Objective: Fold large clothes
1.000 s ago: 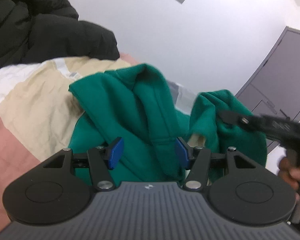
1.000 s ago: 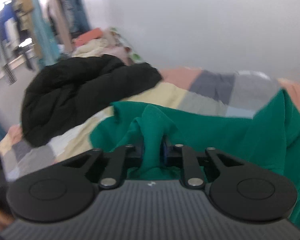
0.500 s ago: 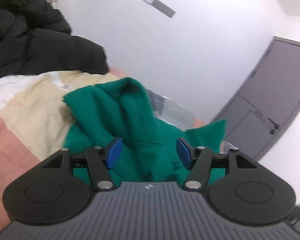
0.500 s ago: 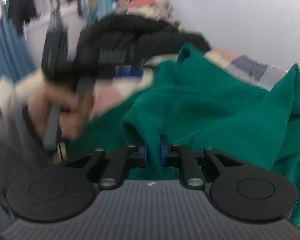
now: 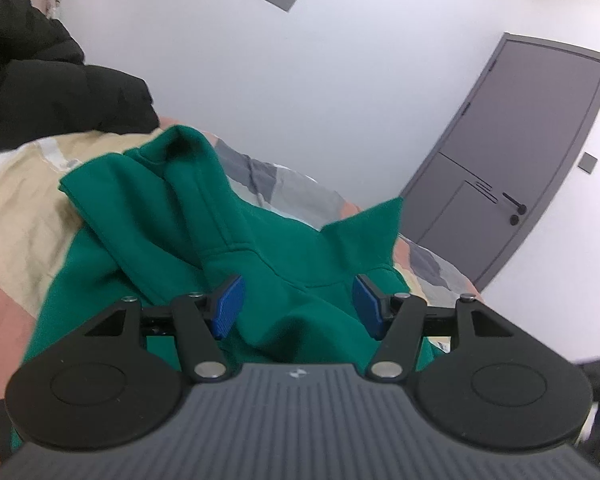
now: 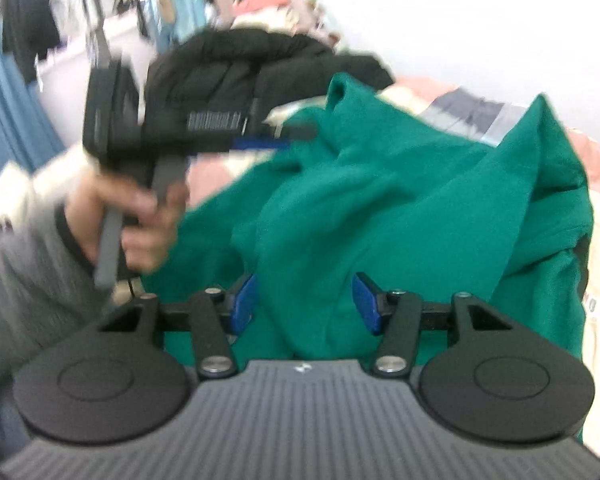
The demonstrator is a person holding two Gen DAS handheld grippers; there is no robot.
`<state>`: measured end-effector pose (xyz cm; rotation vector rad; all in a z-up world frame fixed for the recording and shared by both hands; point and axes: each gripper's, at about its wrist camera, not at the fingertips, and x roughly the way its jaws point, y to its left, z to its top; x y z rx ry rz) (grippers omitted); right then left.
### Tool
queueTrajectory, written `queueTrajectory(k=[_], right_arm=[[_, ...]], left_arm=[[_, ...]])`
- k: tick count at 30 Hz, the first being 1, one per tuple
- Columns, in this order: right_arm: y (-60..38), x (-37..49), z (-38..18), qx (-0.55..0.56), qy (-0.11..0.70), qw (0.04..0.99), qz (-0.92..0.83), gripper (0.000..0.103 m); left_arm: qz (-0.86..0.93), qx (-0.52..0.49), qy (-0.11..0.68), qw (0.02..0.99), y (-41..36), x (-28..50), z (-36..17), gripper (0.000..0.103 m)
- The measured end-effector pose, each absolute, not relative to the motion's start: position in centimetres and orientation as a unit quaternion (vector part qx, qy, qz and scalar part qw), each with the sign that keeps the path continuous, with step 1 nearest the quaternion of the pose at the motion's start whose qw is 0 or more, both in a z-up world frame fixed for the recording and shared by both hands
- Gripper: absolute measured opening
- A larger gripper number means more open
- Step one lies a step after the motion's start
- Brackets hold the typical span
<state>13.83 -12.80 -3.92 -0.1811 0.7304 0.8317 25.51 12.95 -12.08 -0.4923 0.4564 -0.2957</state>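
Observation:
A green hoodie (image 5: 220, 232) lies rumpled on a patchwork bedspread (image 5: 24, 196), its hood bunched up toward the wall. My left gripper (image 5: 298, 306) is open just above the hoodie, its blue pads on either side of a fold without touching. In the right wrist view the same hoodie (image 6: 400, 200) fills the middle. My right gripper (image 6: 306, 304) is open with a hump of green cloth between its pads. The left gripper also shows in the right wrist view (image 6: 260, 136), held in a hand at upper left, blurred.
A black puffer jacket (image 5: 40, 88) is piled on the bed at the left, also in the right wrist view (image 6: 240, 64). A grey door (image 5: 512, 168) stands at the right. White wall runs behind the bed. Hanging clothes (image 6: 28, 20) are at far left.
My right gripper has opened and let go of the green cloth it held pinched. The hoodie has dropped lower onto the bed. My left gripper stays open over it.

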Motion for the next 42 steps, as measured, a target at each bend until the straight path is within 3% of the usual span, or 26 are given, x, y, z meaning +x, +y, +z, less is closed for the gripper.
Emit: queueTrajectory(k=[7,11,16,19,25,30,42], right_arm=[[-13.1,19.3,-5.5,-0.032,0.347,0.881,0.319,0.055],[-12.7,22.0,-9.0,-0.039,0.354,0.885,0.299,0.038],[-13.6,24.1,-12.5,-0.015,0.404,0.872,0.278,0.037],[-13.2,24.2,-13.3,-0.039,0.419,0.864,0.275,0.037],[-13.6,23.8,-12.7,-0.021,0.407,0.871,0.275,0.039],[-14.9,23.4,-9.6,0.011,0.356,0.892,0.279,0.039],[-14.3,32.6,-8.2,0.004,0.29,0.931,0.221,0.038]], left_arm=[[-0.183,-0.227,0.248,0.924,10.9,26.0,-12.7,0.065],[-0.198,-0.182,0.284,0.92,9.2,26.8,-14.0,0.065],[-0.184,-0.155,0.365,0.899,7.8,28.3,-16.5,0.066],[-0.183,-0.151,0.374,0.897,7.5,28.6,-17.1,0.066],[-0.174,-0.161,0.351,0.906,8.4,28.0,-15.7,0.072],[-0.162,-0.166,0.283,0.931,10.7,27.2,-12.6,0.078],[-0.092,-0.134,0.26,0.952,11.8,38.5,-12.6,0.077]])
